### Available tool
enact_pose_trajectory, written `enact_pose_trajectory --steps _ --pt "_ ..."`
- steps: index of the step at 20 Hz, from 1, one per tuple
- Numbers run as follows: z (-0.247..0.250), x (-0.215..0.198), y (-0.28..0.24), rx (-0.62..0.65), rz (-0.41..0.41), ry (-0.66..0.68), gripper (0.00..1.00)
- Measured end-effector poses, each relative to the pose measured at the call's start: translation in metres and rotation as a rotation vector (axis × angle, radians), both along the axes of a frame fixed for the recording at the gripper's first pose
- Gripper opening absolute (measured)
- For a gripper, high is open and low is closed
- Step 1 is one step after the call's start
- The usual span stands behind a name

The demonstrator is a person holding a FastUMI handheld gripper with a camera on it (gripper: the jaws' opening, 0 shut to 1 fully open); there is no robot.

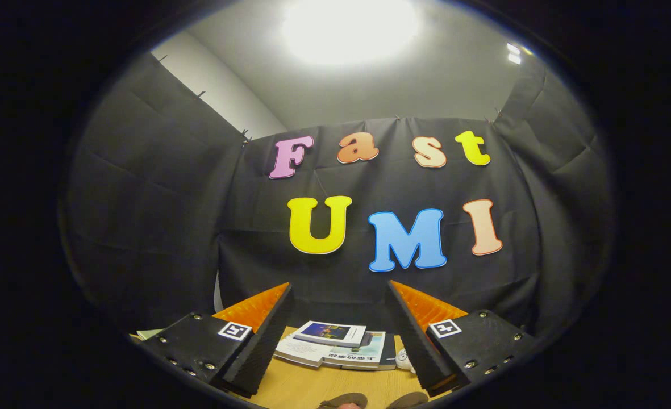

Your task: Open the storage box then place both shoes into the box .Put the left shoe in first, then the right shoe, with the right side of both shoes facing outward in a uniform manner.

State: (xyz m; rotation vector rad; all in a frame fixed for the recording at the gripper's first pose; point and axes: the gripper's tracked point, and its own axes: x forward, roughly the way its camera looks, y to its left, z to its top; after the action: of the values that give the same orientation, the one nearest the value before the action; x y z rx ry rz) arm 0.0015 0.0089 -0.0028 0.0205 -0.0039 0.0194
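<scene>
Here the hand-held gripper (pixel 338 335) is tilted well up, looking mostly at the booth's cloth wall and the ceiling light. Its fingers stand wide apart, released, with nothing between them.

Between and just beyond the fingers: a wooden surface (pixel 307 389) carrying a stack of books (pixel 335 347) toward its far edge, against the wall. Top book lies askew on the ones beneath. A small white object (pixel 404 359) sits just beside the stack, next to the inner face of the right finger; too little shows to name it.

At the near edge of the surface, below the fingers, two dark brown rounded shapes (pixel 344 401) peek in. Possibly the toes of the shoes, but I cannot tell. The storage box I cannot place from this angle.

Judgement: the task looks barely begun, the step in hand being to find and open the box.

To do it well:
- Pitch the gripper down first, so the surface and the box come between the fingers.
- Keep the fingers spread on approach.
- Take the lid by an edge, and lift it clear of the books.
- Sort left shoe from right before grasping either.
</scene>
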Motion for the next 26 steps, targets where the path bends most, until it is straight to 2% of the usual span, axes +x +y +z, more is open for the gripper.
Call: enact_pose_trajectory --steps 8,13,18,26 --pt "-0.005 -0.004 0.002 0.032 0.007 0.008 0.98" --pt "-0.014 -0.009 0.014 0.086 0.04 0.028 0.98" --pt "-0.03 -0.016 0.048 0.203 0.151 0.082 0.98" --pt "-0.085 -0.032 0.103 0.491 0.3 0.303 0.98"
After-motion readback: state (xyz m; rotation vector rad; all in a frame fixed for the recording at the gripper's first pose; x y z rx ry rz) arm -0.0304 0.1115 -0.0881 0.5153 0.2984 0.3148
